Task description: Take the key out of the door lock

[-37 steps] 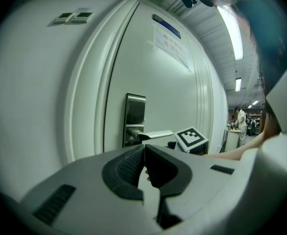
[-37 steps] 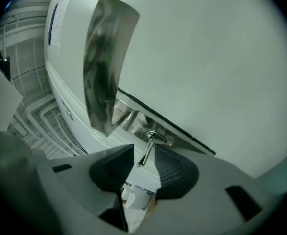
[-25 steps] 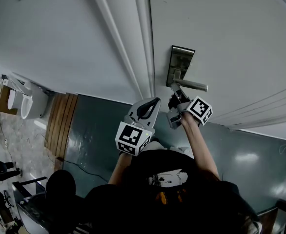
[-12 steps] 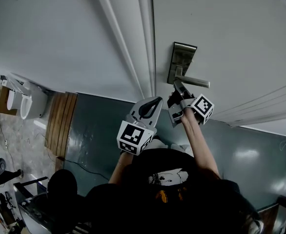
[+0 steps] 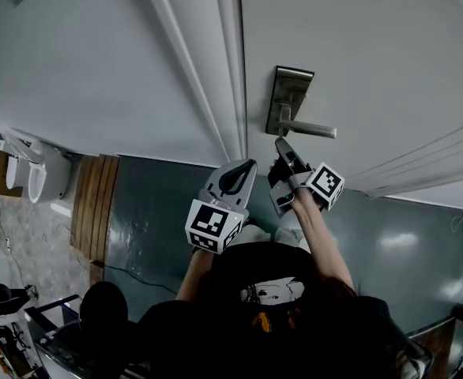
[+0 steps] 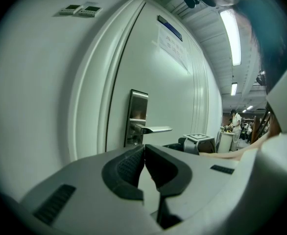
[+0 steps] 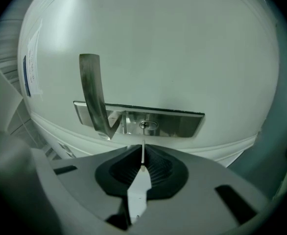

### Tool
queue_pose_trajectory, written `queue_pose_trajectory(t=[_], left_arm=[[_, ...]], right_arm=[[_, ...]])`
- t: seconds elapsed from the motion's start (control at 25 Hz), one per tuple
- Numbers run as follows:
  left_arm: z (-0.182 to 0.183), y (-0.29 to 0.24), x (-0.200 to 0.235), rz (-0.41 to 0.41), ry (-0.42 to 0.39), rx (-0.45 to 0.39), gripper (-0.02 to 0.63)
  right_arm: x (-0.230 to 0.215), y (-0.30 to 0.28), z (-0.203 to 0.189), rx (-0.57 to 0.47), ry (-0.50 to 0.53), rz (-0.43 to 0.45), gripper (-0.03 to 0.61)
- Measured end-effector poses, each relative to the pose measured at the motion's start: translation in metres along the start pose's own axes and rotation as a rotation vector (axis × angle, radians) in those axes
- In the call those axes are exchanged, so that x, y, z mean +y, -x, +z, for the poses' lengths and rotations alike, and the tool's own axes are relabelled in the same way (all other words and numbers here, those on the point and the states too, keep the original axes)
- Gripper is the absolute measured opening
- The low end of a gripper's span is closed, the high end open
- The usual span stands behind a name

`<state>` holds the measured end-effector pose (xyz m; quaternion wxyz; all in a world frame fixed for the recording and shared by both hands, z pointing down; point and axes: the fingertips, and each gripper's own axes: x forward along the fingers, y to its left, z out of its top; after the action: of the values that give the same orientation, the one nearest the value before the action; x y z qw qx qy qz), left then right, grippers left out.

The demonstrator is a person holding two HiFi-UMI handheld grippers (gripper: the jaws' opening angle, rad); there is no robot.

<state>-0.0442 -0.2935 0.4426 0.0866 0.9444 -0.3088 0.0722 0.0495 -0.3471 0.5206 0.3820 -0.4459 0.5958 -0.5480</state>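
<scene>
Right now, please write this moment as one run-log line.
right tool: just closed on key | key tip: appears short of keyhole | left tool: shut, empty

The smooth, faintly glossy white door bears a brushed-metal lock plate and lever handle; the thin key is bright metal, the floor glossy.
</scene>
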Motion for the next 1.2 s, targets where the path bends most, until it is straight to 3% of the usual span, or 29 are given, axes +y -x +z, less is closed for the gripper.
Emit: queue_pose_trajectory(t=[0.56,0.92,1.2], left_arm=[[-0.02,-0.001,-0.009,-0.027,0.048,0.025,0.009],[-0.027,-0.009,-0.046,-0.089,0.038,0.059,0.009],[-0.032,0.003,-0.085,-0.086,0.021,0.076,0.009]], right_arm=[[0.011,0.037,-0.013,0.057,0.123,-0.005,0.02],[0.02,0.083,-0.01,0.05,0.194,-0.021,0.02],[0.03,0.135,-0.006,0.051,0.268,-0.026,0.021]])
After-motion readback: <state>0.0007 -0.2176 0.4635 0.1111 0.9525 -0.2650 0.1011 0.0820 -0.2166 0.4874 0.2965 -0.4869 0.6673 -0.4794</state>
